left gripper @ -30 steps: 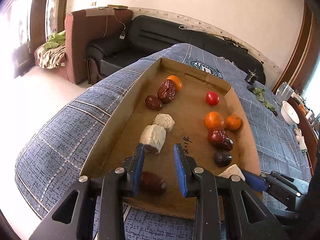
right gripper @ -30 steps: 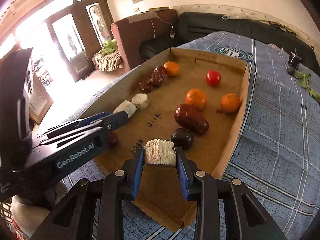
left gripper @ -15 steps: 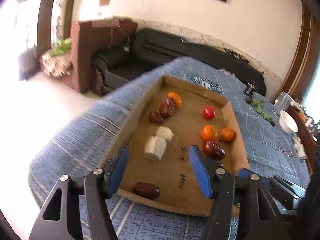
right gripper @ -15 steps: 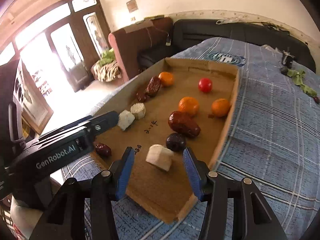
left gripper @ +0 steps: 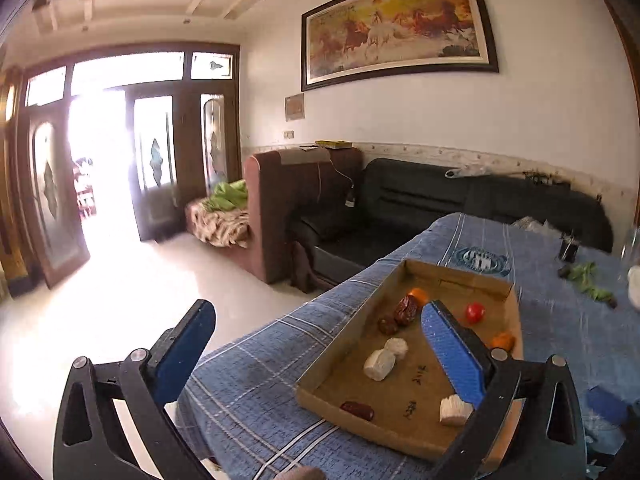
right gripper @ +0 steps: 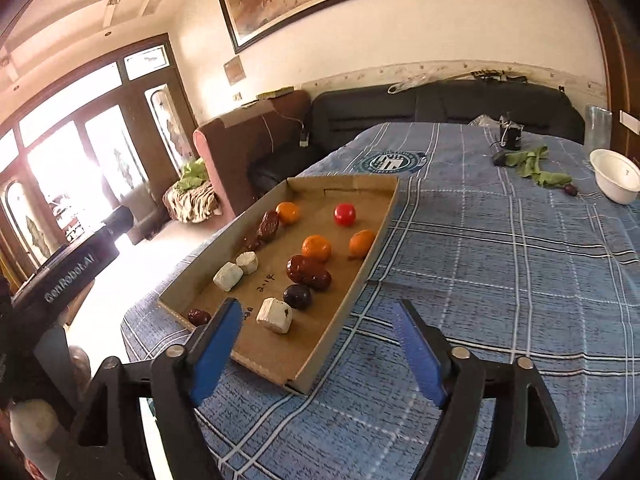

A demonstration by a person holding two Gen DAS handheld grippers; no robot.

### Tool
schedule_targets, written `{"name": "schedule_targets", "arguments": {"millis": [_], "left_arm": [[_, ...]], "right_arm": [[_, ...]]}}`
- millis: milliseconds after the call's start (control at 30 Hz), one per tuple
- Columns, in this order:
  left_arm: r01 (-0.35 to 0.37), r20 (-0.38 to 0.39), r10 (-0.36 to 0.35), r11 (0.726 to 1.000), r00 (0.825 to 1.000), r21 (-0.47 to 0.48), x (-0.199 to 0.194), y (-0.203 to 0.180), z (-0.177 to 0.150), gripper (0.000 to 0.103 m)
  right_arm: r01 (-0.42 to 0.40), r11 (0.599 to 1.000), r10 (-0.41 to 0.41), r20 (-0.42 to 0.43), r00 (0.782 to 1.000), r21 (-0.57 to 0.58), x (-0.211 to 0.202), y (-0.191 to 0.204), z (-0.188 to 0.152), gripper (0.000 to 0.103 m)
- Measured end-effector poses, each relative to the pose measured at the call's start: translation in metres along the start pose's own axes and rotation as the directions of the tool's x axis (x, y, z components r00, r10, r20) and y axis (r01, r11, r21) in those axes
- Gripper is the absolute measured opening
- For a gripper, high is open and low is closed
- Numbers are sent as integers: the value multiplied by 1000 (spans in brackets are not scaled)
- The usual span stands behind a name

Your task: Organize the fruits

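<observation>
"GenRobot.AI" is printed on the left gripper (right gripper: 72, 272), spread wide and empty; "2.14" is inked on the cardboard tray (right gripper: 352, 300). Ahead of the right gripper (right gripper: 316, 344), also wide open and empty, lie three pale chunks (right gripper: 274, 315), three oranges (right gripper: 316, 248), one red tomato (right gripper: 345, 215) and wrinkled dates (right gripper: 308, 270)

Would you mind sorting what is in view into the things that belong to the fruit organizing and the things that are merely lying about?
Belongs to the job:
cardboard tray
oranges
red tomato
dates
white chunks
left gripper, open
right gripper, open

Just lying about:
white bowl
green leaves
blue plaid cloth
black sofa
framed painting
</observation>
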State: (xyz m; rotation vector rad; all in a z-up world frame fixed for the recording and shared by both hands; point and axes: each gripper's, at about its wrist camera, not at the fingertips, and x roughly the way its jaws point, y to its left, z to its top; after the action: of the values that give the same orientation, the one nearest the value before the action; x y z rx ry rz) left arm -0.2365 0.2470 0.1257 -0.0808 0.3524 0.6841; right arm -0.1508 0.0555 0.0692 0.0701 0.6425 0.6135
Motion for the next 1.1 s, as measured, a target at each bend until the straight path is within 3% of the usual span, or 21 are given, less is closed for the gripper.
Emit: {"name": "schedule_targets", "arguments": {"millis": [400, 1100], "left_arm": [[141, -125, -139, 990, 982, 8, 1, -18, -6, 103], [212, -261, -203, 977, 944, 8, 32, -26, -28, 103]], "right_arm": [[62, 997, -61, 23, 998, -47, -13, -2, -10, 94], [78, 993, -80, -24, 997, -85, 5, 4, -18, 95]]}}
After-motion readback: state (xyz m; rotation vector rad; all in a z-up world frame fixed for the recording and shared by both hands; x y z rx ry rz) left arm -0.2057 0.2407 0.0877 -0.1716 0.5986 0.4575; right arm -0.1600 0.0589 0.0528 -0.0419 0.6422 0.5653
